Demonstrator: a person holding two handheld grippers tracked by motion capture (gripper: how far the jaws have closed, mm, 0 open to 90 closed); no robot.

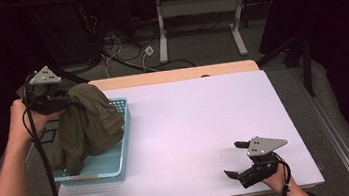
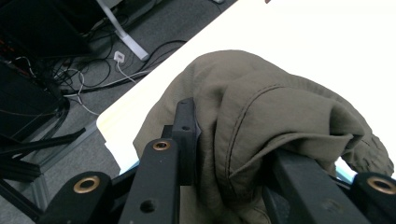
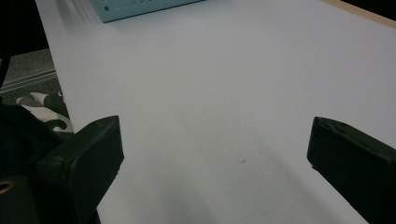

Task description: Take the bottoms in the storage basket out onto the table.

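My left gripper (image 1: 64,99) raised at table's left edge, jaws clamped on crumpled olive-green cloth garment (image 1: 87,124). Garment hangs from jaws, lower folds draped into light-blue perforated plastic basket (image 1: 119,160) at near-left of white tabletop (image 1: 190,121). In left gripper view I see fabric (image 2: 261,121) bunched between both black jaws. My right gripper (image 1: 235,160) low over near-right of tabletop, jaws wide apart, nothing between them, well apart from basket.
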